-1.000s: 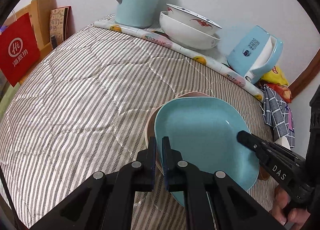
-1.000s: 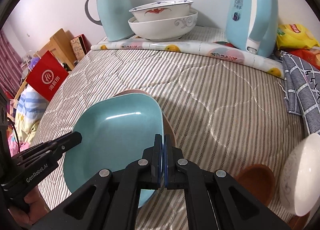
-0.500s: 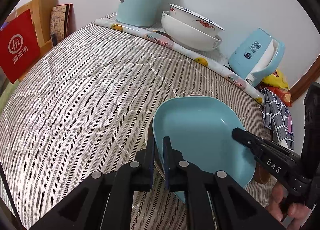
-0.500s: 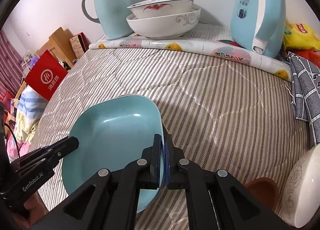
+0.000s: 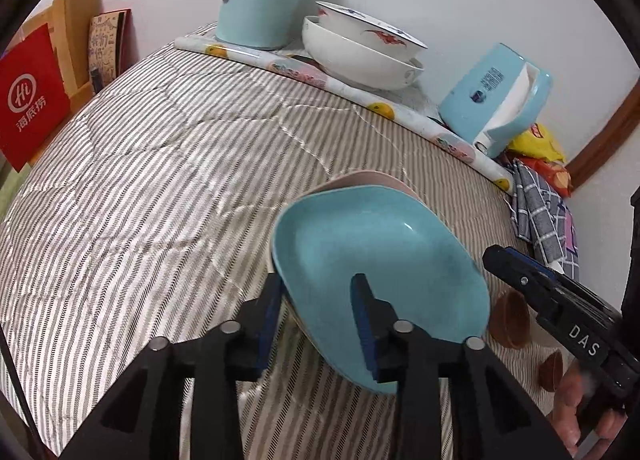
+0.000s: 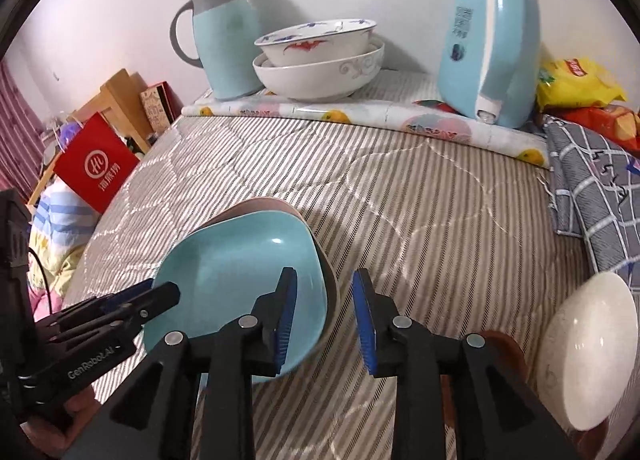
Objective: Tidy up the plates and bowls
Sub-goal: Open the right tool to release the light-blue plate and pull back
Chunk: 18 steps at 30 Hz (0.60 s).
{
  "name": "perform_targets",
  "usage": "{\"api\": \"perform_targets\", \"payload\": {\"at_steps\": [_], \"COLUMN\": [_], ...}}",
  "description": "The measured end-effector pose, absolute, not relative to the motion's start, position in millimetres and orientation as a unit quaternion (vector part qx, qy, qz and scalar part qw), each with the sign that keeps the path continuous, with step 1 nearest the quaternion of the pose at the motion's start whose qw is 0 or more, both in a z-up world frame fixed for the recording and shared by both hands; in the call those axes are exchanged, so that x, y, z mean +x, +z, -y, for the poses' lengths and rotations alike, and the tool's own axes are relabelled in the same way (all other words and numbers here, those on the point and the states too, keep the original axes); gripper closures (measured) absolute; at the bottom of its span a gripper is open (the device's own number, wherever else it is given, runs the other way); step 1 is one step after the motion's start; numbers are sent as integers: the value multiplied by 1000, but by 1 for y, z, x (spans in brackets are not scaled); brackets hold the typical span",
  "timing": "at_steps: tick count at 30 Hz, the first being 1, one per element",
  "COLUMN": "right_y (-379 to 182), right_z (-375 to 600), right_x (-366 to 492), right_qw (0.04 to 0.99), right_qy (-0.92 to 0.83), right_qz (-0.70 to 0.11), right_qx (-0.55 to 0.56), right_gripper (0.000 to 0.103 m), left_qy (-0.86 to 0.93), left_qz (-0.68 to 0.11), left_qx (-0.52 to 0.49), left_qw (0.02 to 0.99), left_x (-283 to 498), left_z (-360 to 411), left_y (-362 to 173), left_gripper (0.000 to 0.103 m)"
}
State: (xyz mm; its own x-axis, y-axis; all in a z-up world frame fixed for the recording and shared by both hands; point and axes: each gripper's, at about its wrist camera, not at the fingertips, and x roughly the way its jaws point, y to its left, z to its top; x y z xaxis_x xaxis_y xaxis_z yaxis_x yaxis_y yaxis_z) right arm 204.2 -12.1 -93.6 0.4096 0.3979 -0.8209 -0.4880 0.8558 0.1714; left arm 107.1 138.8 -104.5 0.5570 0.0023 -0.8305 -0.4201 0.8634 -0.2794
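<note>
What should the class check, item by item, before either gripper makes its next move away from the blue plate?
1. Left gripper released: ok. Its jaws have just been opening, and the blue plate rim sits between them untouched.
2. Right gripper released: ok. Its jaws have just been opening; the rim lies between the pads, clear of both.
3. Blue plate nested on the pink plate: ok, the pink rim shows behind it.
4. Stack sitting level: cannot tell, the quilt is soft and the lens distorts.
5. Retreat path on the right: not ok, a white bowl and a brown bowl lie close.
</note>
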Motion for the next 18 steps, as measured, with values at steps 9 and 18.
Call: {"api": "perform_targets", "payload": {"at_steps": [9,18], "right_y": [-92,-87], "right_z": [32,64], "right_x": [178,154], "right_qw": [838,846], "right_qy": [264,249], "right_qz": [-477,-471], "right_qx": [-44,-35], "right_gripper": [74,74], "left_qy": [108,103], "left_qz": [-464,-466], "left_qx": [-206,-192], "left_qw": [855,857], "left_x": [101,93], "left_z": [-112,-91], "left_y": [-103,-100], "left_gripper": [49,49]}}
